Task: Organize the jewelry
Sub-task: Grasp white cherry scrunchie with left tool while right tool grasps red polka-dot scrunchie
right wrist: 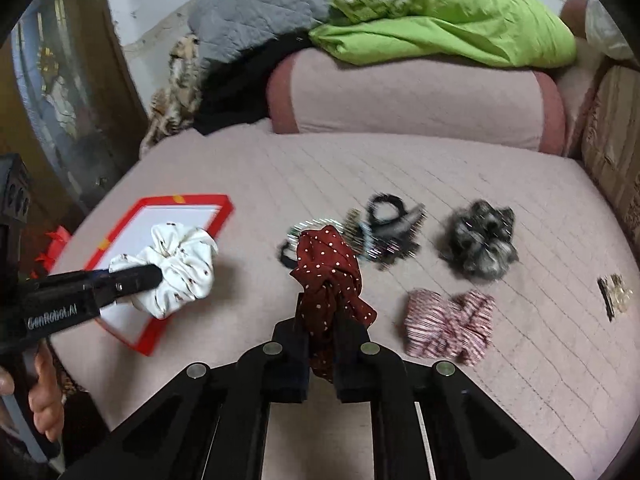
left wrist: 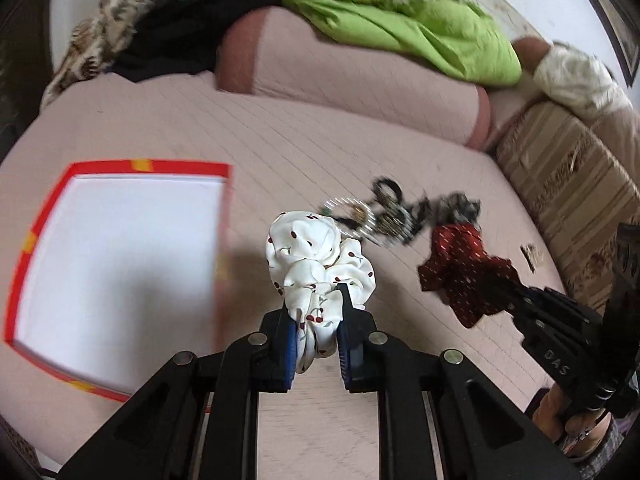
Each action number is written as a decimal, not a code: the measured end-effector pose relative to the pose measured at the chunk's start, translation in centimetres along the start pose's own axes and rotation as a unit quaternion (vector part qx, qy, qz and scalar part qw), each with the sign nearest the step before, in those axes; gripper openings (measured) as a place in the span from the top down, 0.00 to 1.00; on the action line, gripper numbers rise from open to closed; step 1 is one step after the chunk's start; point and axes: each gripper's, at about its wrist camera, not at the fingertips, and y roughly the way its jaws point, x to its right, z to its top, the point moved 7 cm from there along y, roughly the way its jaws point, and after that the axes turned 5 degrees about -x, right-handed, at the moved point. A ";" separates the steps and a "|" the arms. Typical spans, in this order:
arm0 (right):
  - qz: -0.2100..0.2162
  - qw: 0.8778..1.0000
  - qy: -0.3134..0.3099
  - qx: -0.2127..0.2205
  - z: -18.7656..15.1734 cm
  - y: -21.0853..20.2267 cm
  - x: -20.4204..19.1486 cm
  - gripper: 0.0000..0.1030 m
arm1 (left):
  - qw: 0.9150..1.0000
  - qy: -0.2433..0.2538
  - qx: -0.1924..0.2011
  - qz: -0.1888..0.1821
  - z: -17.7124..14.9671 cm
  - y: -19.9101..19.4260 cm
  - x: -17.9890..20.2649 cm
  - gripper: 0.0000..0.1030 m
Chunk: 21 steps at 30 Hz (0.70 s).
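My left gripper is shut on a white scrunchie with a cherry print, lifted off the pink bed cover. In the right wrist view that scrunchie hangs over the near corner of the red-rimmed white box. My right gripper is shut on a dark red polka-dot scrunchie, also raised; from the left wrist view it hangs at the right. The box lies open to the left of the left gripper.
On the cover lie a tangle of black hair ties and sparkly pieces, a grey furry scrunchie, a red-and-white striped scrunchie and a small gold clip. A pink bolster and green bedding sit behind.
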 end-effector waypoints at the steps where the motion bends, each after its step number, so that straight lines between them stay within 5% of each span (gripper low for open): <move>1: 0.007 1.000 -0.003 0.000 0.3 -0.1 -0.7 0.91 | 1.000 -0.006 0.005 0.010 0.3 -0.6 -1.3 0.85; 12: 0.130 0.990 -0.005 -0.048 3.9 4.8 -10.6 0.91 | 0.987 -0.087 0.001 0.136 3.5 -0.7 -17.1 0.85; 21: 0.185 0.978 -0.002 -0.096 6.3 12.8 -17.3 0.91 | 0.978 -0.127 -0.016 0.164 6.4 3.5 -25.1 0.84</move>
